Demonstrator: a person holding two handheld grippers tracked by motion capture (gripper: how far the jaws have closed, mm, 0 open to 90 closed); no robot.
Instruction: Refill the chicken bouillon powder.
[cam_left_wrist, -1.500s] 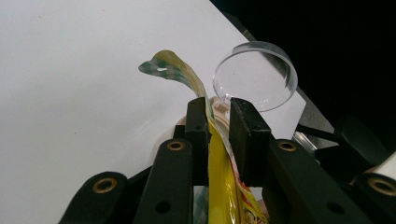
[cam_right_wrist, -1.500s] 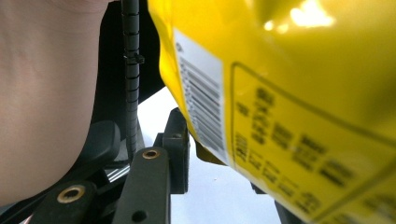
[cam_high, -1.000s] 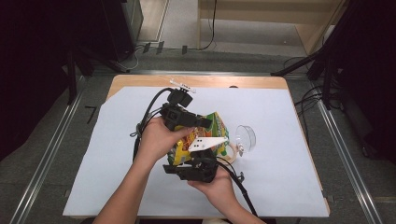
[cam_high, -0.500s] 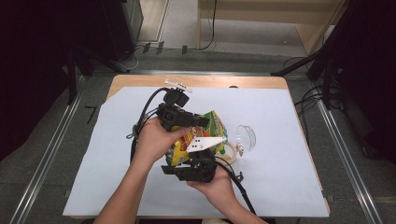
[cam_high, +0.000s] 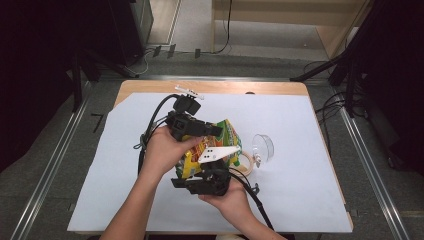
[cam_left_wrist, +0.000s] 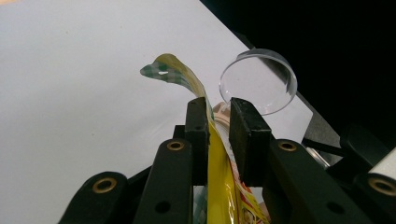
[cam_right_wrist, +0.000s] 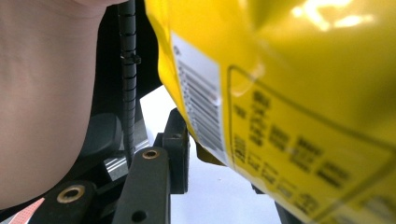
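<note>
Here the work in hand looks like opening a snack bag (cam_high: 220, 145) over the white sheet (cam_high: 100, 165) that covers the table (cam_high: 150, 86), with a clear bowl waiting beside it. At the left, the left gripper (cam_high: 212, 131) comes in from the far side of the bag, and its fingers (cam_left_wrist: 198, 126) are pinched on the bag's thin top seal, which stands up between them and curls over at its green-checked corner. The bag itself is lifted off the sheet, held between both tools near the middle of the table. Nearer the person, the right gripper (cam_high: 207, 181) takes the bag's lower edge; in the right gripper view one finger (cam_right_wrist: 176, 140) presses against the yellow back panel with the barcode, while the other is hidden behind the foil, so it appears clamped on the bag. To the right lie a wooden ring (cam_high: 246, 162) and the clear bowl (cam_high: 263, 147), tipped on its side and holding nothing. Judging by the seal, the bag is gripped but not yet torn; opening and pouring remain.
</note>
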